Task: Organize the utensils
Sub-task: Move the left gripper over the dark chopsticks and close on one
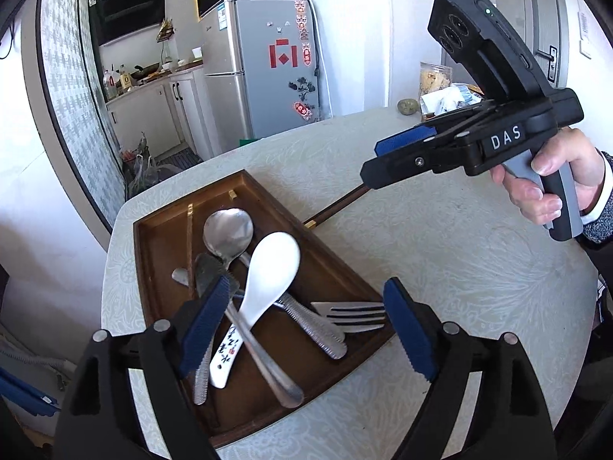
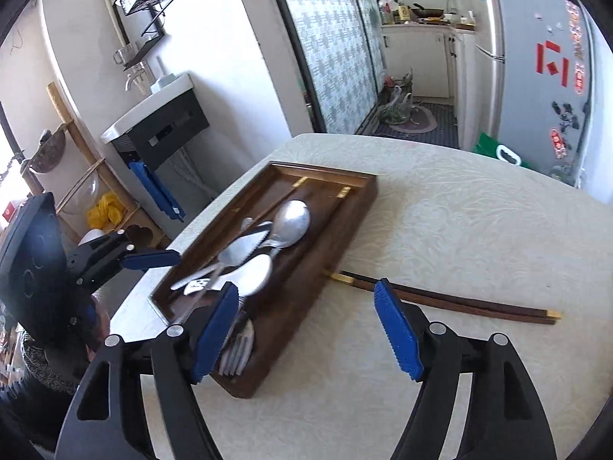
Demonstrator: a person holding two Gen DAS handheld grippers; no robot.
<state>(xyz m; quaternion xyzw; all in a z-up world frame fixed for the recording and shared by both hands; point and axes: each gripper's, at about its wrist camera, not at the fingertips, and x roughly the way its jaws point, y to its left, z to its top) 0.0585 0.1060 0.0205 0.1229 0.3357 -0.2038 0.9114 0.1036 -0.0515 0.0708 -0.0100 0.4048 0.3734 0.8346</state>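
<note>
chopstick (image 2: 452, 299) lies flat on table (image 2: 479, 230), gold tip toward tray (image 2: 306, 299).

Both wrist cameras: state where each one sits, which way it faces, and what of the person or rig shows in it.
Left wrist: rides the left gripper, angled down over the wooden tray of cutlery; shows its own open blue pads, plus the right gripper and the hand holding it.
Right wrist: rides the right gripper, angled down at the table beside the tray; shows its own open pads and the left gripper at the left edge.
Shared: tray, white spoon, chopstick on the table, fridge.
</note>
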